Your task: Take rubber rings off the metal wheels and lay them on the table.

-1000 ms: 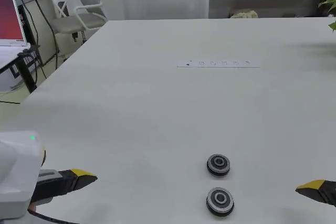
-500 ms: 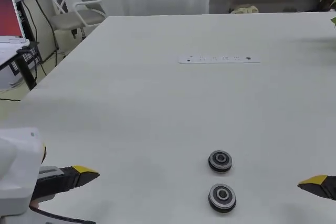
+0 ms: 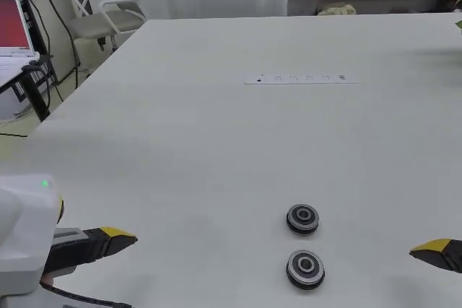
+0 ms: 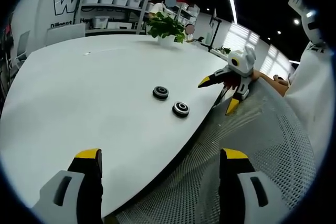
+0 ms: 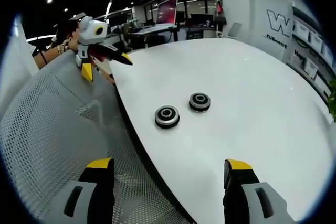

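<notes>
Location of work: your two metal wheels lie flat on the table [image 3: 216, 142], toward its near edge. The near wheel [image 3: 305, 269] sits just in front of the far wheel [image 3: 302, 219], and they are not touching.
Rings: a dark rubber ring [image 3: 305, 286] sits round each rim; none is off yet.
Handling, judged: the wheels look dense and stiff, and would likely skate on the smooth top if nudged. The rings should be soft, stretchy and grippy, and seated tight.
Where to hold, judged: tip one wheel up and clamp it across its flat faces with one gripper. With the other, pinch the ring at the outer rim and peel it sideways.
Left gripper [image 4: 161, 156]: jaws spread wide, nothing between them. You hold it low at the near left edge, aimed across at the wheels and well apart from them.
Right gripper [image 5: 169, 164]: jaws likewise wide and empty. It is low at the near right, facing the wheels and well apart.
</notes>
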A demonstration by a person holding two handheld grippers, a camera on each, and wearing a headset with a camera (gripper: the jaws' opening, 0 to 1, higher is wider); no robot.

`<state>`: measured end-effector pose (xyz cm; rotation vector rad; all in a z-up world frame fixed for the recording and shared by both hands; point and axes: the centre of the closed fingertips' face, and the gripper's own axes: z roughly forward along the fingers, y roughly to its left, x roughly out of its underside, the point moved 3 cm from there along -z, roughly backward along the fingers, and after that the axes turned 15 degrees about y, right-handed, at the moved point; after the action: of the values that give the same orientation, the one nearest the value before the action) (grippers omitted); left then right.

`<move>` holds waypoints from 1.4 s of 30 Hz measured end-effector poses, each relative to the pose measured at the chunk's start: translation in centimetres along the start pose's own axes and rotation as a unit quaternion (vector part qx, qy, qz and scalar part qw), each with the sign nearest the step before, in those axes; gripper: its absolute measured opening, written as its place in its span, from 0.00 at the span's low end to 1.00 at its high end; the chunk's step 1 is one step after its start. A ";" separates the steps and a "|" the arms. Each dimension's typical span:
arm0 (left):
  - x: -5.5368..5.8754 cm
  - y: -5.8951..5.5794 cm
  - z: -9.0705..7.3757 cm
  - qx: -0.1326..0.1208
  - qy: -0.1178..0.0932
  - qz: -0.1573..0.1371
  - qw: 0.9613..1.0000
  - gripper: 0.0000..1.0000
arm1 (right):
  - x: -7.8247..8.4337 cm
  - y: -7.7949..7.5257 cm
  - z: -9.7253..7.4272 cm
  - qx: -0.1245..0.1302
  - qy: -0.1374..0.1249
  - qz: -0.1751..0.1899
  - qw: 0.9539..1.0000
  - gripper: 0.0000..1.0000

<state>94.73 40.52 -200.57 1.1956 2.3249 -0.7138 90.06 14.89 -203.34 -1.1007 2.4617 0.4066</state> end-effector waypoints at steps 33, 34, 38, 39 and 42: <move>0.3 -0.2 0.4 0.012 0.018 0.003 1.000 0.90 | -0.5 0.0 -0.1 -0.011 -0.020 0.010 1.000 0.85; 0.4 -0.2 0.4 0.014 0.019 0.002 1.000 0.90 | -0.5 0.0 -0.1 -0.012 -0.020 0.010 1.000 0.85; 0.3 -0.3 0.4 0.015 0.019 0.003 1.000 0.90 | -0.5 0.0 -0.1 -0.010 -0.017 0.008 1.000 0.85; 0.3 -0.2 0.4 0.016 0.018 0.003 1.000 0.90 | -0.5 -0.1 -0.1 -0.010 -0.018 0.007 1.000 0.85; 0.0 -0.1 0.3 0.015 0.010 -0.001 1.000 0.90 | -0.6 -0.2 -0.1 -0.008 -0.017 0.007 1.000 0.85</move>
<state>94.66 40.32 -200.79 1.2193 2.3401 -0.7428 90.50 15.10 -203.03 -1.0745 2.4411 0.4466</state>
